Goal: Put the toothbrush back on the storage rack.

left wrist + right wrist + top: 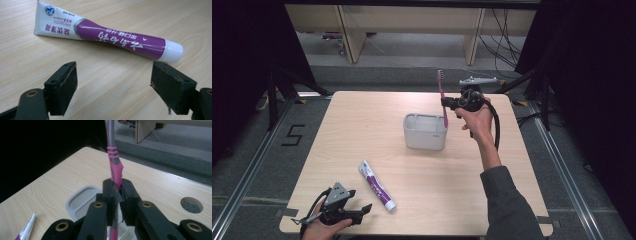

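A pink and grey toothbrush (443, 100) stands upright, head up, with my right gripper (457, 106) shut on its handle; its lower end hangs just above the right end of the grey holder cup (424, 132). In the right gripper view the pads pinch the toothbrush (115, 171) over the holder cup (81, 201). A white and purple toothpaste tube (376, 185) lies flat on the table near the front. My left gripper (362, 212) rests at the front left, open, its jaws wide apart just short of the toothpaste tube (110, 37).
The wooden table (362, 125) has a round cable hole (191, 205) near its far right corner. Black curtains flank the sides; desk legs and cables stand on the floor beyond the far edge.
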Tool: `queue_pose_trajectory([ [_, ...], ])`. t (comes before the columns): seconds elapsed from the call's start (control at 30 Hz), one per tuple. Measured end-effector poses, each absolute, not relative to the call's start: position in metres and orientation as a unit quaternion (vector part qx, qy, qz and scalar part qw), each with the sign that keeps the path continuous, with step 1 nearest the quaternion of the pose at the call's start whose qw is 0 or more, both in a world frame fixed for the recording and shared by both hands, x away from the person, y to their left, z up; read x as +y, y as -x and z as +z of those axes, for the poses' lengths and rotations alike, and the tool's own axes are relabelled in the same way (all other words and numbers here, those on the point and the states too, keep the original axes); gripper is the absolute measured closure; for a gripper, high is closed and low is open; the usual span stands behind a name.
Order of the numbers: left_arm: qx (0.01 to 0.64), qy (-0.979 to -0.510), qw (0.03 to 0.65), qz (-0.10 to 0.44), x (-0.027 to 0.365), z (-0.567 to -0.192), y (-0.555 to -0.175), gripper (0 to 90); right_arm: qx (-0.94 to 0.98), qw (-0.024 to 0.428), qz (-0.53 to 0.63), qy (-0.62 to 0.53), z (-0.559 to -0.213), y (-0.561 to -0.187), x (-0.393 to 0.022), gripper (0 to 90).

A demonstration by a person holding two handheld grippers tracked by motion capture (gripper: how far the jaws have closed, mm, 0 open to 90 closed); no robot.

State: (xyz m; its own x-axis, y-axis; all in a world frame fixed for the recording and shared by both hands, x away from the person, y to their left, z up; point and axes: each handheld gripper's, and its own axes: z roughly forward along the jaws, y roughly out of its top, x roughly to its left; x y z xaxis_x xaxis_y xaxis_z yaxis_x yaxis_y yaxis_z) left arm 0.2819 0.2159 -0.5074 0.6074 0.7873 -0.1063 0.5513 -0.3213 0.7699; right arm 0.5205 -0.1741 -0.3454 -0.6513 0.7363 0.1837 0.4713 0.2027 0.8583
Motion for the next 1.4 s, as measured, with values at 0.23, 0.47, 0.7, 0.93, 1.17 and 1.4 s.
queue_pose_trajectory([
  [0.23,0.418,-0.8,0.405,0.145,0.216,-0.507,-0.282,21.1,0.756,0.135,0.488,-0.416,-0.354,-0.529,-0.172,83.6],
  [0.47,0.418,-0.799,0.406,0.146,0.215,-0.507,-0.282,21.1,0.748,0.128,0.487,-0.432,-0.36,-0.534,-0.171,83.6],
  [0.7,0.415,-0.801,0.405,0.146,0.215,-0.508,-0.282,21.1,0.751,0.134,0.481,-0.432,-0.372,-0.537,-0.169,83.5],
  [0.93,0.415,-0.801,0.406,0.146,0.215,-0.508,-0.282,21.1,0.75,0.131,0.48,-0.436,-0.383,-0.539,-0.168,83.5],
  [1.17,0.414,-0.802,0.404,0.144,0.215,-0.507,-0.282,21.1,0.749,0.132,0.476,-0.441,-0.387,-0.538,-0.165,83.4],
  [1.4,0.413,-0.803,0.405,0.145,0.215,-0.507,-0.281,21.1,0.756,0.137,0.465,-0.44,-0.396,-0.54,-0.162,83.3],
])
